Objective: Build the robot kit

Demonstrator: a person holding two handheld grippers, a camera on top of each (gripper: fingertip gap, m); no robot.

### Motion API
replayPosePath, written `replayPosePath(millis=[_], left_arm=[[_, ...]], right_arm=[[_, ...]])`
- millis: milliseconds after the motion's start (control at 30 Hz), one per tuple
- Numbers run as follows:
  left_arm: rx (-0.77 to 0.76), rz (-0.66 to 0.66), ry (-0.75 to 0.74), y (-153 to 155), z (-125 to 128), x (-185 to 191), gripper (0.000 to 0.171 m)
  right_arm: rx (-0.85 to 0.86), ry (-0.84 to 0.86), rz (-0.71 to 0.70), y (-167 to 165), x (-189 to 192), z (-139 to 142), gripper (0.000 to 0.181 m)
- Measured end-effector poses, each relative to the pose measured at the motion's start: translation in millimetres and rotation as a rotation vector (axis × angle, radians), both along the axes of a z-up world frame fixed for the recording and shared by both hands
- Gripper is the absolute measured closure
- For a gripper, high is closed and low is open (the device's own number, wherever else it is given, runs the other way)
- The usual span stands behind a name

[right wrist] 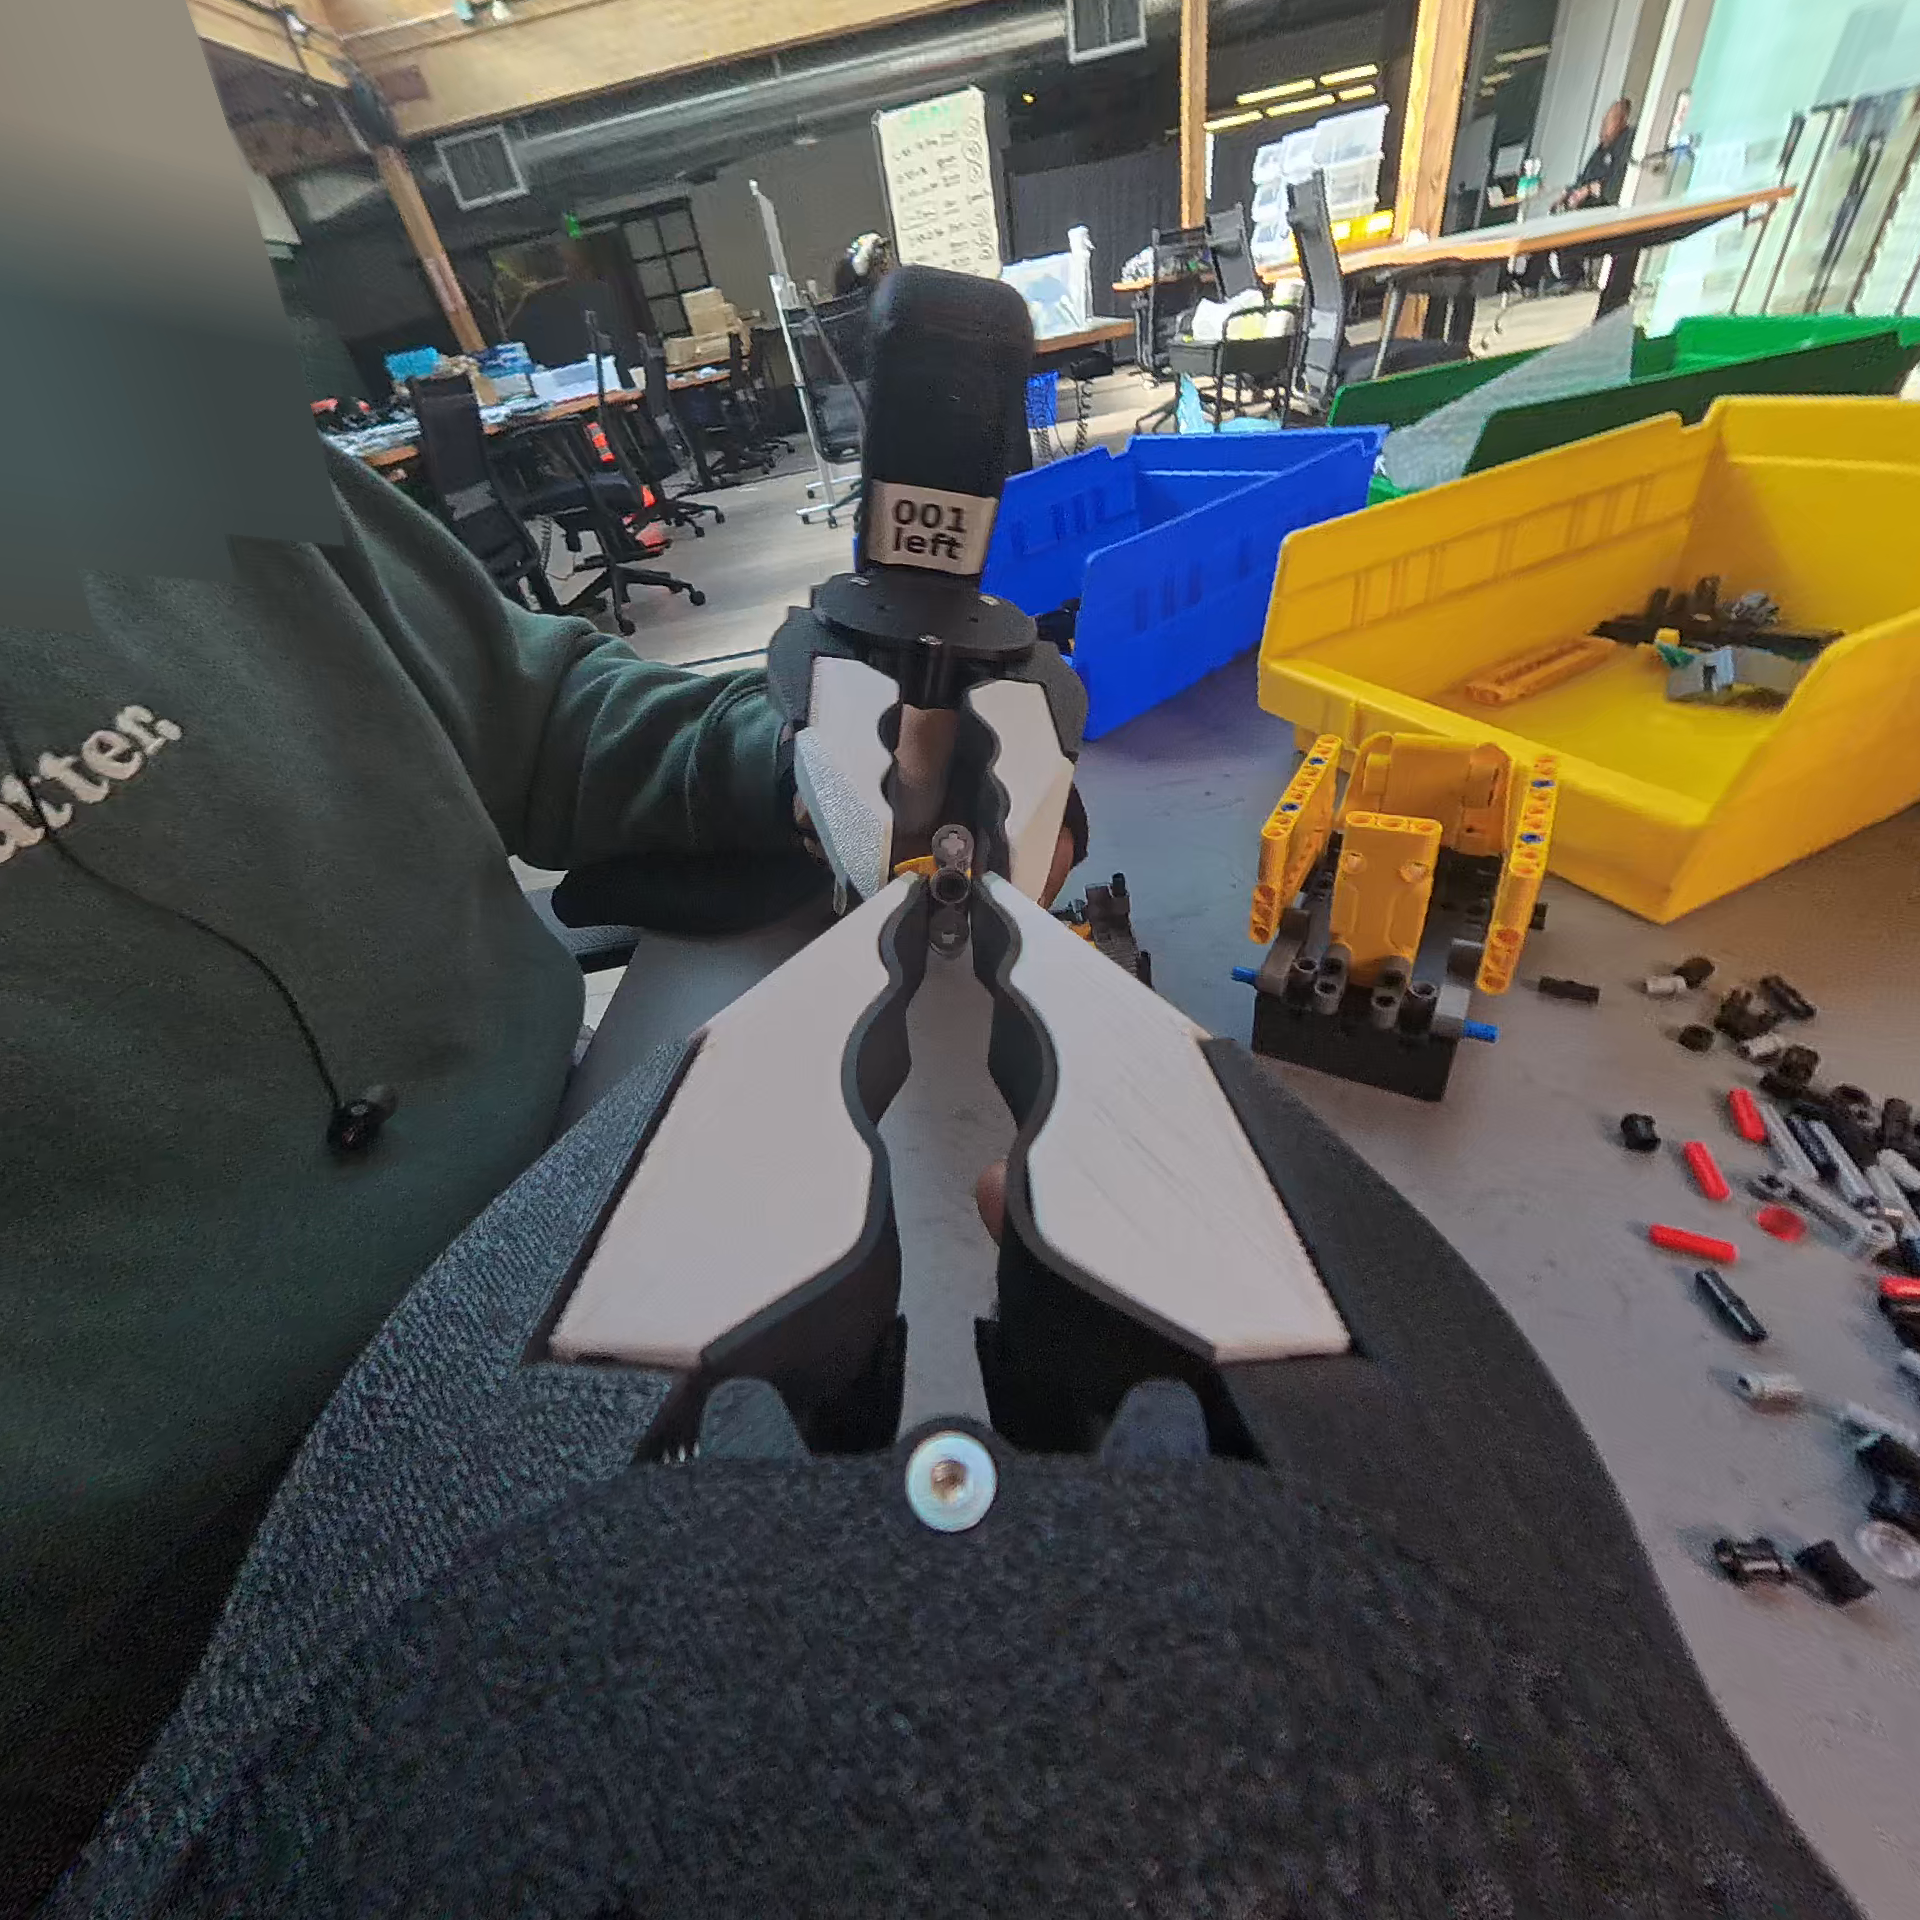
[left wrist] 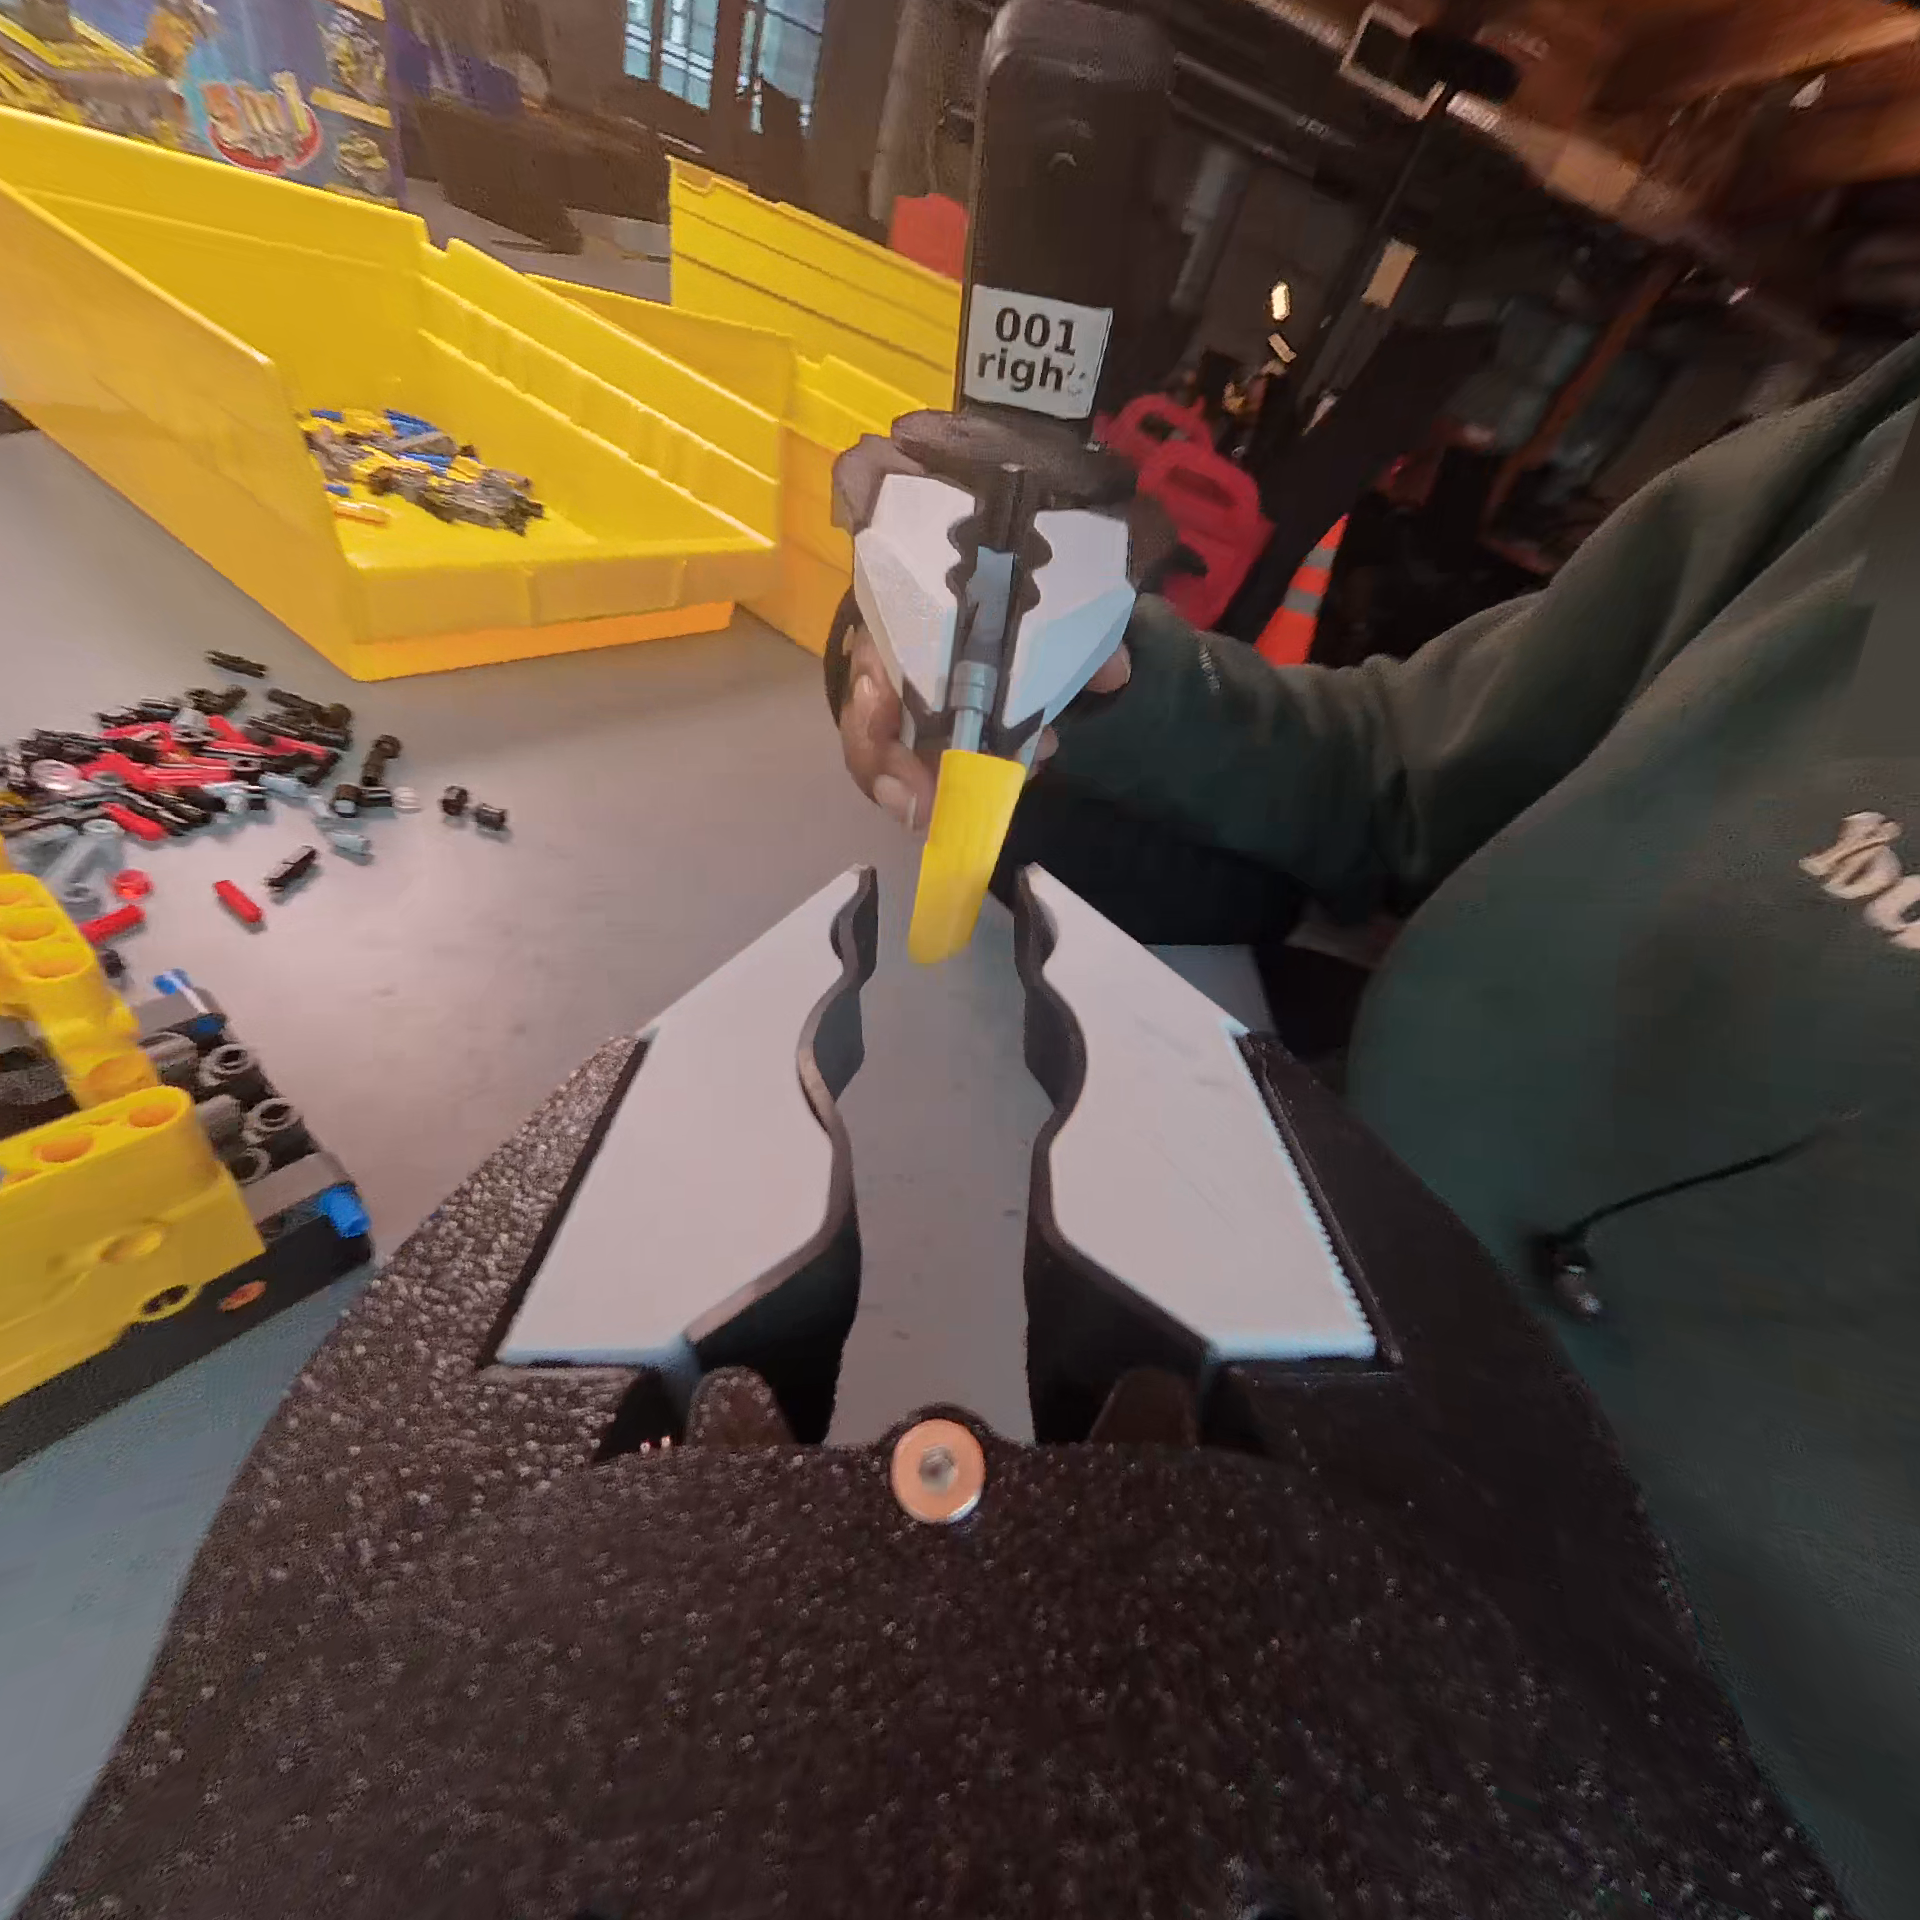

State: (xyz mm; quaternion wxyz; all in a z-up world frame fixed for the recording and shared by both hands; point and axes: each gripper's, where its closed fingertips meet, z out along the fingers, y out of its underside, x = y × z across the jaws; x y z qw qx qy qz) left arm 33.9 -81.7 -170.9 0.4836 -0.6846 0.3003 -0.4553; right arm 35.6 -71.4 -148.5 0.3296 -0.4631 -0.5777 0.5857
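Item: small assembly of a yellow curved piece (left wrist: 954,871) on a grey and black axle stem (left wrist: 975,694), yellow end pointing down; seen end-on in the right wrist view as a stack of small black and grey connectors (right wrist: 950,886) with a sliver of yellow at the left.

Holder: right gripper (right wrist: 948,883), fingers nearly together and clamped on the stem; held up off the grey surface (left wrist: 582,935) near its edge by the person's torso.

Left gripper (left wrist: 948,883): fingers parted, nothing between them. The yellow tip hangs in the gap at its fingertips; contact cannot be told. The two grippers face each other tip to tip.

Also on the surface:
- yellow and black block model (right wrist: 1387,914), partly built, on a black base, toward the middle;
- loose red, black and grey pieces (left wrist: 197,758), scattered beside the model;
- yellow bin (right wrist: 1538,665) holding a few parts, toward the far edge;
- blue bin (right wrist: 1174,551) beside it.
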Motion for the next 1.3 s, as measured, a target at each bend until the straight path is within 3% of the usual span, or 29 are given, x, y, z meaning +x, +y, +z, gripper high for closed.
replayPosePath(millis=[167, 333, 667, 900, 1067, 1133, 1233, 1300], left_arm=[[-0.216, -0.157, -0.234, -13, 14, 4, 0.148], [-0.365, -0.233, -0.392, -15, 22, 4, 0.158], [-0.411, -0.24, -0.377, -14, 17, -2, 0.164], [-0.427, -0.199, -0.422, -6, 18, -7, 0.164], [-0.443, -0.204, -0.418, -6, 16, -8, 0.155], [-0.451, -0.2, -0.385, -6, 10, -6, 0.143], [-0.431, -0.233, -0.416, -11, 18, -5, 0.163], [-0.418, -0.256, -0.393, -16, 18, -3, 0.165]], right_arm=[[0.094, 0.075, 0.043, -12, 7, 9, 0.175], [0.141, 0.109, 0.048, -16, 7, 11, 0.175], [0.379, 0.044, 0.014, -17, 5, -9, 0.174], [0.569, 0.104, -0.06, -14, 1, -8, 0.175], [0.673, 0.136, -0.081, -14, -1, -9, 0.175], [0.672, 0.17, -0.086, -15, 0, -3, 0.175], [0.69, 0.161, -0.083, -16, -1, -5, 0.175], [0.691, 0.155, -0.075, -17, -1, -8, 0.175]])
